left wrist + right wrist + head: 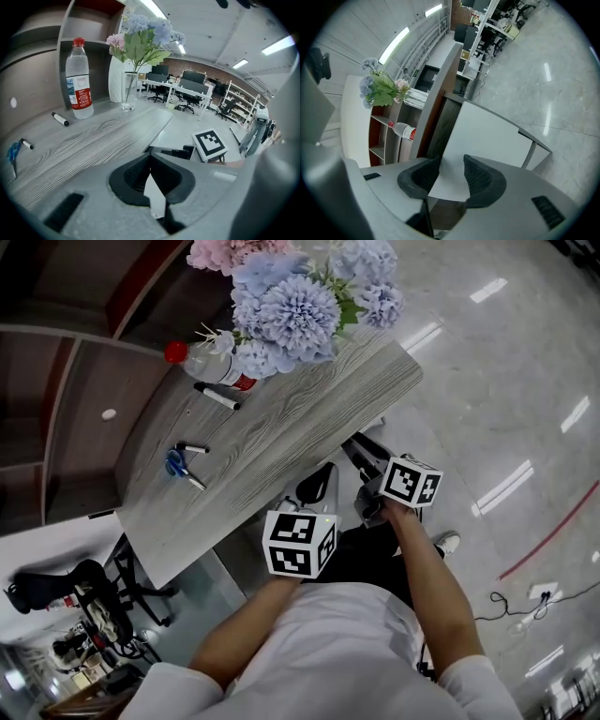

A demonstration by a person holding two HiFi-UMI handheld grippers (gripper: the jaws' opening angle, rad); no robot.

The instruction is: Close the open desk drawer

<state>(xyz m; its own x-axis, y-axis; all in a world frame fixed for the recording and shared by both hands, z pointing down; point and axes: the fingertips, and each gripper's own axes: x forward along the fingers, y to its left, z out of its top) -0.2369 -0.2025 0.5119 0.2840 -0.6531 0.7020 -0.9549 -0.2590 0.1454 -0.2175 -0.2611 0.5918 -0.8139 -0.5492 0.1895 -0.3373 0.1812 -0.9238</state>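
The grey wood-grain desk [281,418] runs across the head view. In the right gripper view a white drawer panel [487,136] hangs below the desk's edge [440,89], close in front of my right gripper [451,169]. The jaws stand open on either side of its near corner, and the pads do not press on it. In the head view my right gripper [361,454] points at the desk's near right end; the drawer itself is hidden there. My left gripper [314,491] hovers beside the desk's front edge, and in its own view the left gripper [150,157] has touching tips and holds nothing.
On the desk stand a vase of blue and pink flowers [300,296] and a water bottle [211,362]. Two markers [217,396] and blue scissors [178,465] lie there too. A dark office chair [84,582] stands at the left. Shiny floor [506,381] lies to the right, with shelving behind the desk.
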